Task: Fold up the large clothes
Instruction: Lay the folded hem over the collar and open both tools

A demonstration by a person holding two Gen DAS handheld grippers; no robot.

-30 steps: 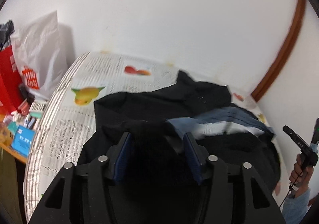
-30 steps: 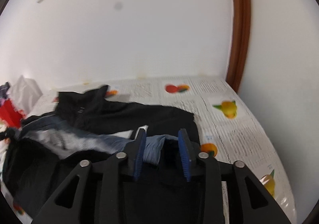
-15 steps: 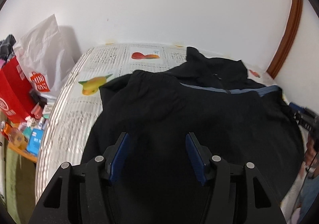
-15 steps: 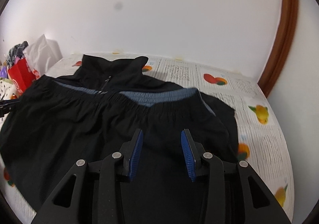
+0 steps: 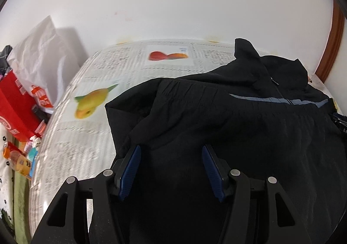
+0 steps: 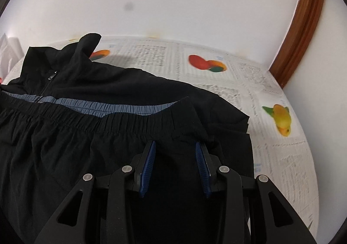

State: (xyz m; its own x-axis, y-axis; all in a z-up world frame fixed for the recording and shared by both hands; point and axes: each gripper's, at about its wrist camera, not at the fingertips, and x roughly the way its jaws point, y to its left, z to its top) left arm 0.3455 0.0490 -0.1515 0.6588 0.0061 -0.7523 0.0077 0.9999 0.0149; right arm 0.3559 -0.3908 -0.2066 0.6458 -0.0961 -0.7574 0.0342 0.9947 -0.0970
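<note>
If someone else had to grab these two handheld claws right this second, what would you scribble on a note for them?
Left gripper: open, over the black jacket, not gripping it.
Right gripper: open too, over the jacket's other side near the elastic hem.
Jacket: lies on the fruit-print table cover, collar toward the wall, bottom part folded up so the hem lies just below the collar and a grey-blue band shows.
Done: first fold, bottom up.
Left: probably fold the sides or sleeves in and halve it again; the sleeves are hard to make out.
</note>
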